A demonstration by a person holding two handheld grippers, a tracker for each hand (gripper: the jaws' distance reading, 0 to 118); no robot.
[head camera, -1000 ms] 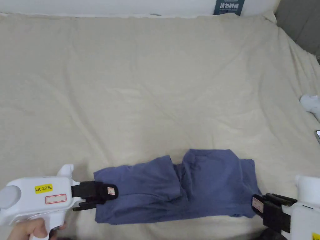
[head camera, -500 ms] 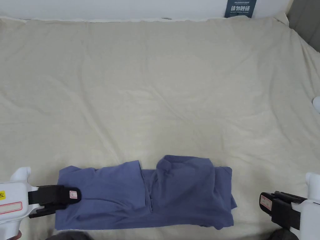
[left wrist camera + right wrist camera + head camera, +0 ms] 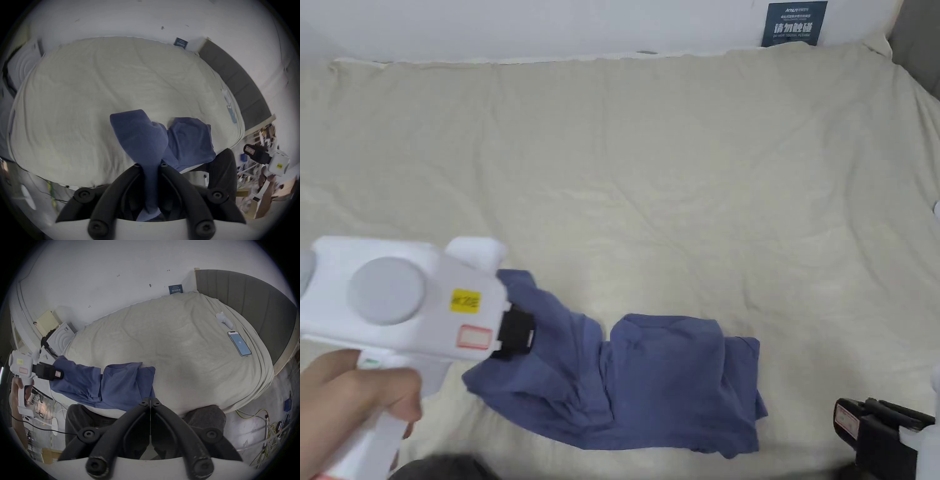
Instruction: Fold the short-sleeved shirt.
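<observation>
In the head view the blue shirt [image 3: 650,387] lies near the front edge of the bed [image 3: 675,187], its left end lifted off the sheet by the left gripper [image 3: 515,331], whose white body carries a yellow sticker and a red-edged label too blurred to read. The right gripper [image 3: 850,422] hangs off the shirt's right end, apart from it. A dark sign [image 3: 797,22] with white writing leans on the wall. In the left gripper view the jaws are clenched on a bunched strip of shirt [image 3: 151,162]; the rest drapes down to the bed [image 3: 81,97]. In the right gripper view the jaws meet tip to tip with nothing between them, just beside the shirt [image 3: 113,382]; a phone [image 3: 239,344] with a lit screen lies far right on the bed [image 3: 178,345].
</observation>
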